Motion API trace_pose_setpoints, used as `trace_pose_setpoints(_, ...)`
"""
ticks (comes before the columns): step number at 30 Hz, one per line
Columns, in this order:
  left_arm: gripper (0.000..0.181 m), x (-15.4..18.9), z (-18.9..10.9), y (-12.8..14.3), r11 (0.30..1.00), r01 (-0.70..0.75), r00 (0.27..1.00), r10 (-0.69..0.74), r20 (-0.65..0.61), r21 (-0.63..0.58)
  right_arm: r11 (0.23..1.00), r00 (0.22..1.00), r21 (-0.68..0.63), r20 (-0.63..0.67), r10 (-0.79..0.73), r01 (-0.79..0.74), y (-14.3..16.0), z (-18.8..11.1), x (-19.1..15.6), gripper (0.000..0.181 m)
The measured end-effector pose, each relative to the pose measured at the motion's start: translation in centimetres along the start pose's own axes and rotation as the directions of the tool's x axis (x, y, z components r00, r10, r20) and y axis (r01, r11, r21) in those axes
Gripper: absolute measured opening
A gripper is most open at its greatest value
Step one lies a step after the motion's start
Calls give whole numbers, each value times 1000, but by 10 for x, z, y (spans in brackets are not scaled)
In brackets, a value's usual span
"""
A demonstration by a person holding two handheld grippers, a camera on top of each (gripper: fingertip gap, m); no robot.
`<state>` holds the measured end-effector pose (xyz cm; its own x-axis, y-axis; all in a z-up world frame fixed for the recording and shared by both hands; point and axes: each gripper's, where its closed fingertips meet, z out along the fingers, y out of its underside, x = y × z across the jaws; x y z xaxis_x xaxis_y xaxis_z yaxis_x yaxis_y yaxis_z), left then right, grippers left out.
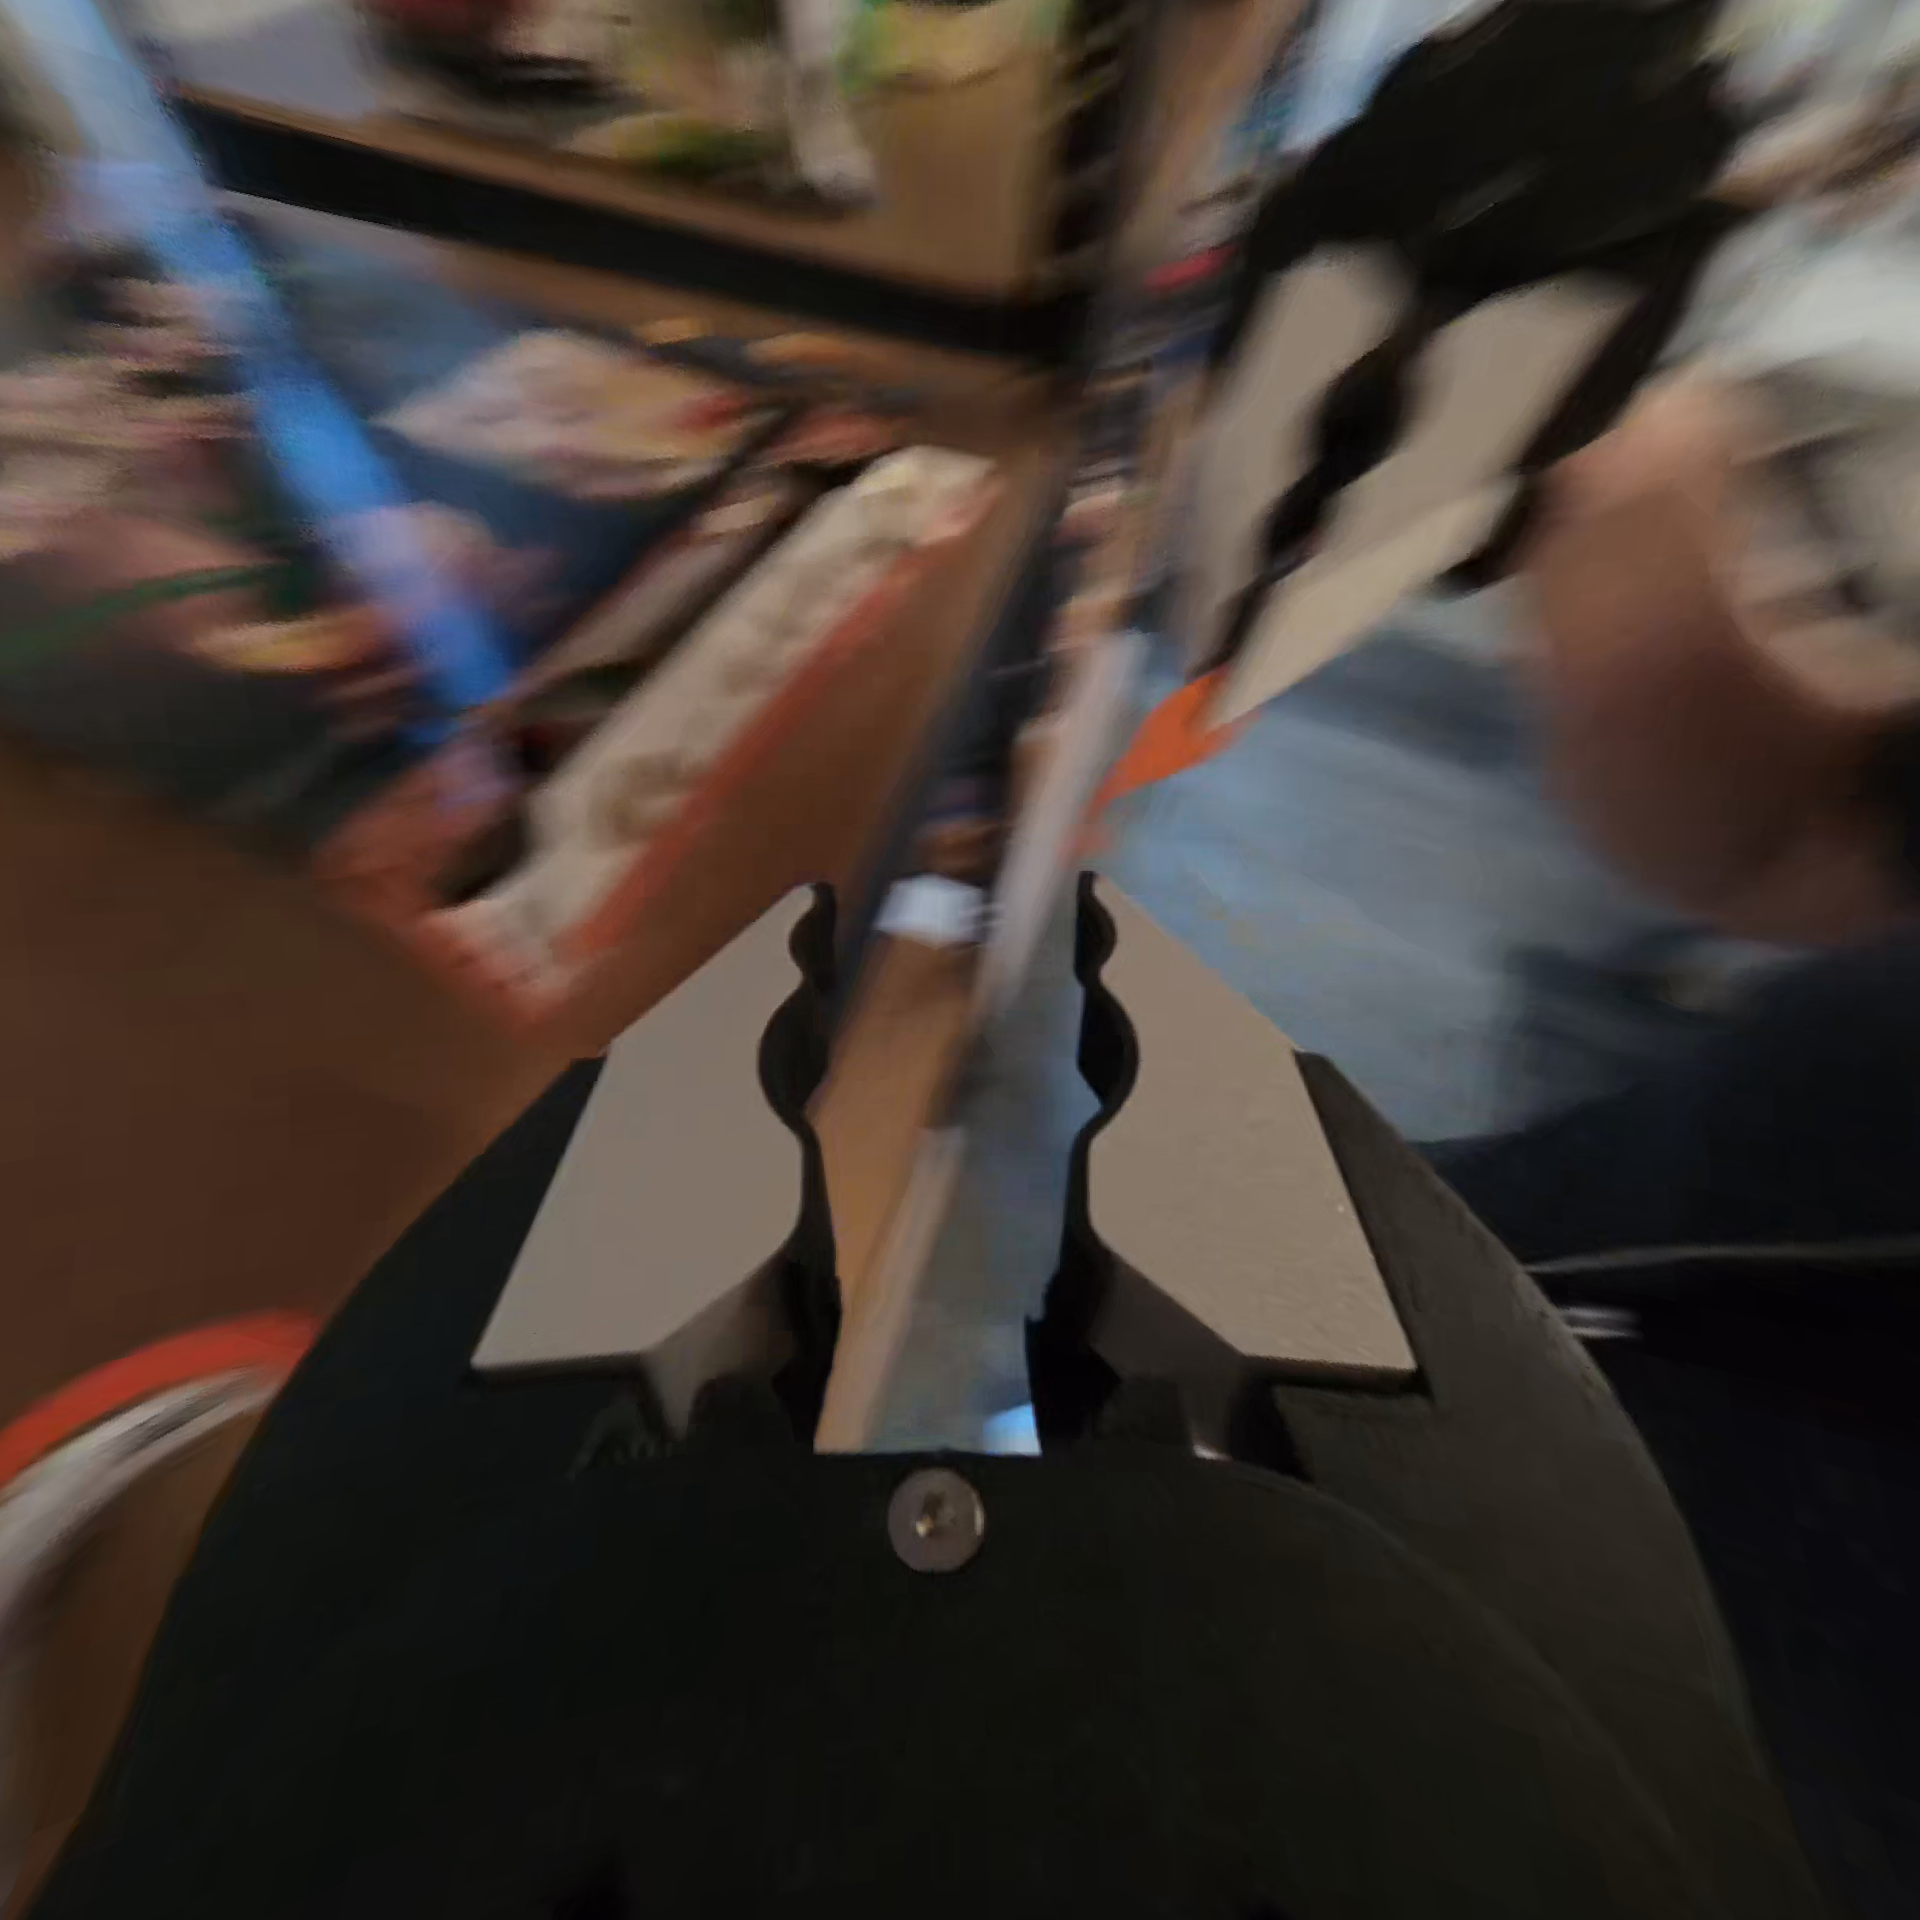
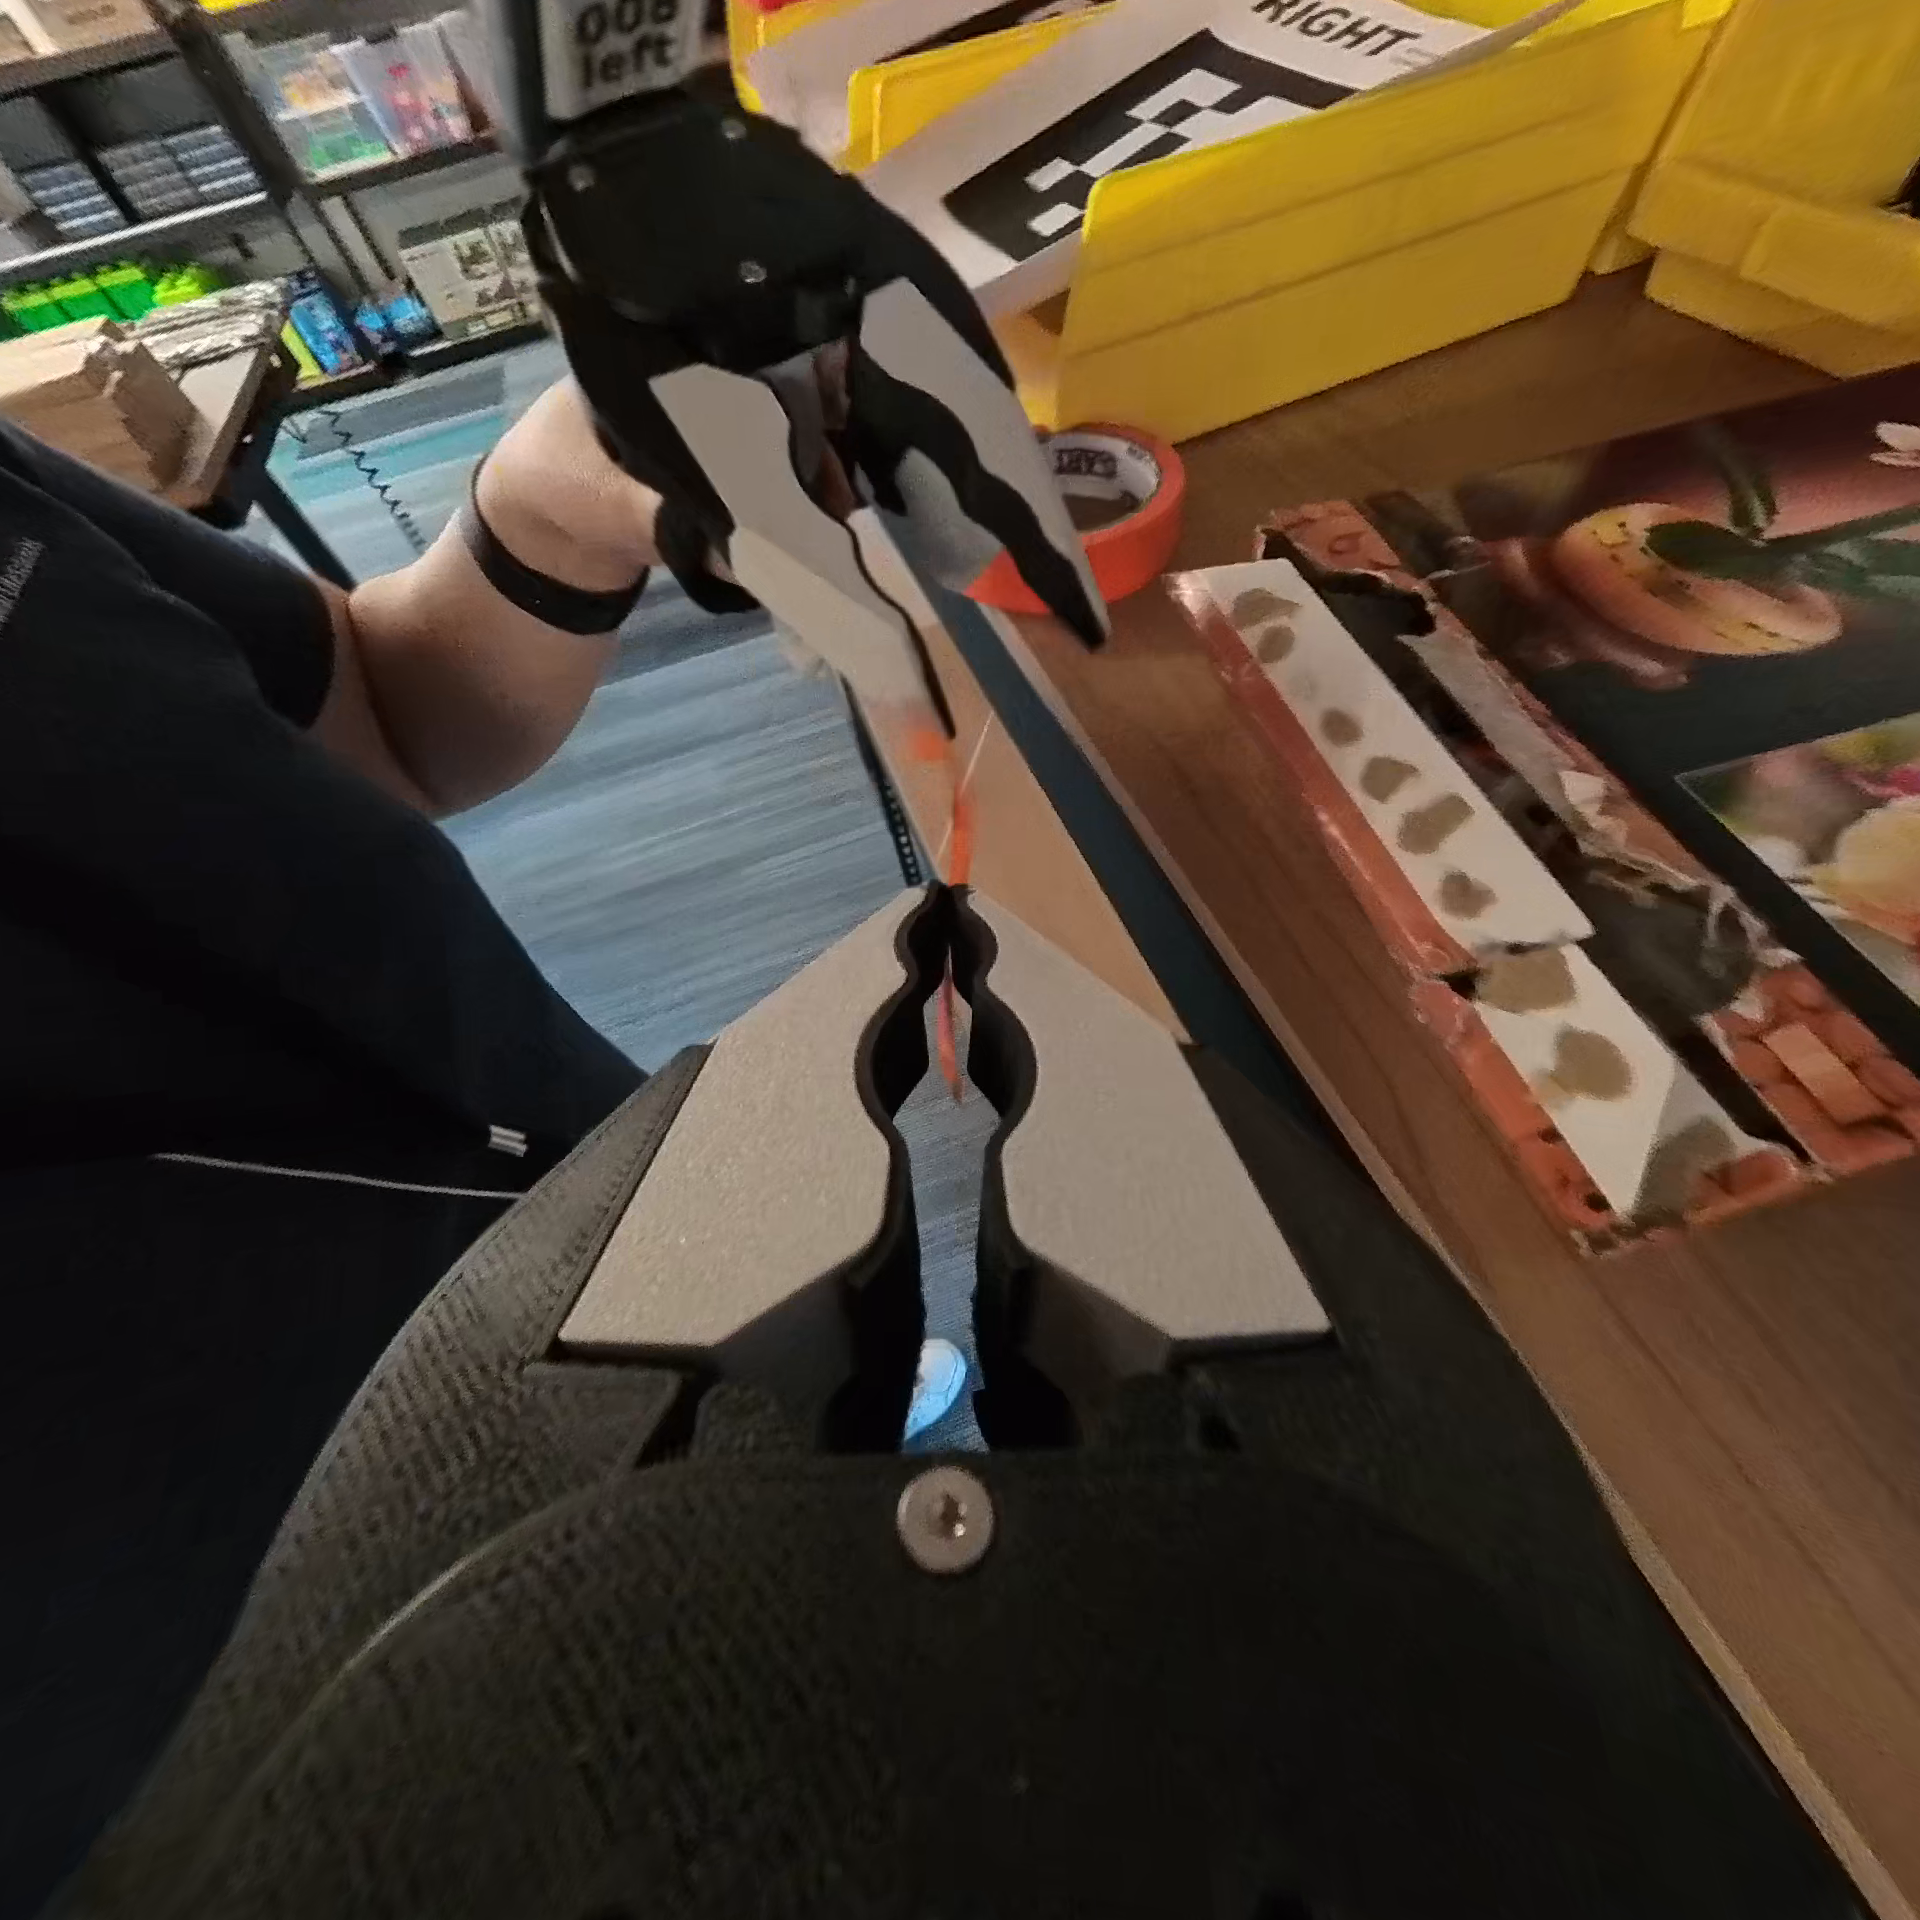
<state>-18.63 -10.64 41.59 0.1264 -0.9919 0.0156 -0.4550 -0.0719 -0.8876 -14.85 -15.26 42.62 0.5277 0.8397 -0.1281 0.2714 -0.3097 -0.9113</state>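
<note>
Right gripper: low centre of the right wrist view, tips pressed together, pinching a thin orange tape strip that runs on up the frame from the tips.

Tape strip: edge-on and very thin, it stretches toward the other tool's tips; an orange smear sits just below those tips, though whether the strip touches them I cannot tell.

Left gripper: upper centre of the right wrist view, pointing down, with a visible gap between its tips. In its own badly blurred view the jaws stand apart with nothing between them.

Table: brown wooden top filling the right side of the right wrist view, its edge running diagonally up the centre.

Torn box: flattened printed cardboard lying on the table at right, with a white flap and ragged orange edges.

Tape roll: orange, lying flat on the table just behind the left gripper's tips.

Forearm: the person's, at left, wearing a black band.

Yellow boxes: stacked at upper right, a black-and-white patterned sheet lying on them.

Shelves: far upper left, stocked with assorted goods.
</note>
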Motion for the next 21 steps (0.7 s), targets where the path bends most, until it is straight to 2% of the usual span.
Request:
trace_pose_setpoints(2,48,-14,-5,-1,997,-77,993,75,95,26,999,999,34,-44,15,-13,-1,-8,10,0)
trace_pose_setpoints(5,55,-18,-4,-16,973,-208,969,191,153,101,996,991,91,-128,27,-16,-4,-27,29,0)
trace_pose_setpoints(7,59,-28,3,-23,933,-349,914,319,250,88,994,985,106,-171,31,-13,-4,-39,40,0)
trace_pose_setpoints(10,53,-37,22,-17,841,-540,792,518,323,-24,989,983,145,-173,53,-27,-3,-53,50,0)
trace_pose_setpoints(13,52,-45,41,-6,788,-601,723,608,327,-137,988,986,148,-155,58,-35,2,-60,57,0)
trace_pose_setpoints(15,43,-47,45,-2,758,-627,684,646,339,-179,990,989,135,-135,60,-41,6,-62,62,0)
trace_pose_setpoints(16,43,-47,45,-1,744,-639,665,661,347,-194,991,990,130,-125,61,-44,8,-63,64,0)
trace_pose_setpoints(19,28,-42,39,-2,721,-661,624,682,381,-207,991,993,125,-100,59,-47,11,-65,70,0)
trace_pose_setpoints(21,28,-42,39,-2,715,-663,613,689,387,-222,992,995,119,-82,51,-41,13,-65,72,0)
